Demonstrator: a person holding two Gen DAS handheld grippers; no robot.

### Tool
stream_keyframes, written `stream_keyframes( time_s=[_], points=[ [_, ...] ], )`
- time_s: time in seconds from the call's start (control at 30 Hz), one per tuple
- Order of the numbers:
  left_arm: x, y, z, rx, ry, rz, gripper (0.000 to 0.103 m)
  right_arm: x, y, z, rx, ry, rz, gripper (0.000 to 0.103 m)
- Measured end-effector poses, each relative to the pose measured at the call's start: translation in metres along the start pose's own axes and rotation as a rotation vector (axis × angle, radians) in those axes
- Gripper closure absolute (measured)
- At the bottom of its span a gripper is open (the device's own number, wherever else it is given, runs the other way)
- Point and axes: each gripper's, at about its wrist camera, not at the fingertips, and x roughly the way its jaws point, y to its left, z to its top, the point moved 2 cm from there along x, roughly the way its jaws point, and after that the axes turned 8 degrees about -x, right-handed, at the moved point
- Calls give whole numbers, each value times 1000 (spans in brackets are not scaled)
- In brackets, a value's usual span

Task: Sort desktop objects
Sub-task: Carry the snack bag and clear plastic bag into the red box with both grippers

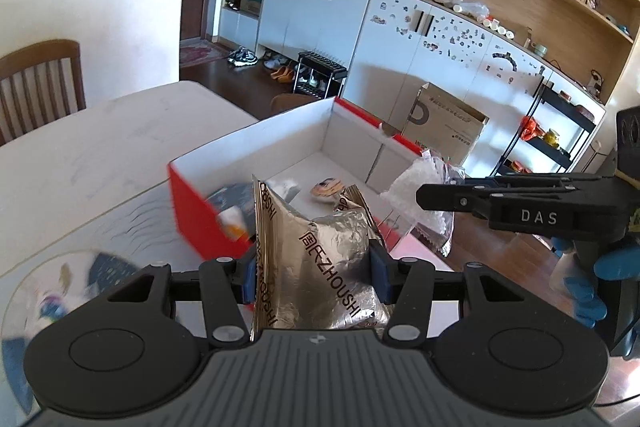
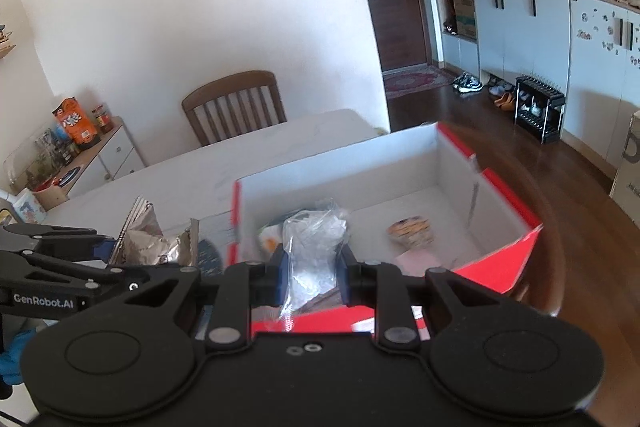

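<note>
Foil-wrapped and crinkled, the silver snack packet sits clamped between the blue pads of our left gripper, its printed face turned up toward the camera and its top edge rising past the fingers. Clear plastic fills the other grip: our right gripper is clenched on a transparent bag, which bulges upward from between the pads. From the left wrist view that same bag hangs from the right fingers beside the foil packet, the two near each other but apart, and a blue-gloved hand carries the right tool.

Just beyond both loads stands the red box with its white lining, open on top, resting on the pale bench. Both packets are held above its near edge. Inside it we see a round patterned piece on the floor of the box, and some blurred items against the near wall that we cannot identify. A dark patterned item lies blurred on the bench to the left.

Farther off, a wooden chair stands at the bench's far side, then dark wood flooring, a black shoe rack and white cabinets.
</note>
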Motion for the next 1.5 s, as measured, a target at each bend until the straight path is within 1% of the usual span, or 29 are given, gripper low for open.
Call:
stream_keyframes(
  time_s=[0.23,0.4,0.5,0.63,0.7,0.9,1.1,1.33,1.5],
  points=[
    [38,-24,19,24,10,26,52,11,-41,13,-16,6,-15,79],
    [70,-33,31,49,45,49,52,28,-67,23,-24,20,-13,80],
    [89,-38,36,80,70,67,52,43,-77,30,-42,39,-15,80],
    [114,-41,40,105,106,87,52,70,-88,37,-34,75,-3,80],
    [125,-43,41,117,128,93,52,83,-96,39,-32,95,-12,80],
    [153,-45,41,161,171,118,52,121,-99,43,-35,159,-2,80],
    [176,-41,41,176,215,144,52,157,-94,39,-75,249,0,80],
    [192,-35,32,193,273,149,52,185,-95,39,-58,308,16,80],
    [199,-36,26,215,311,148,52,195,-95,36,-59,338,31,80]
  ],
)
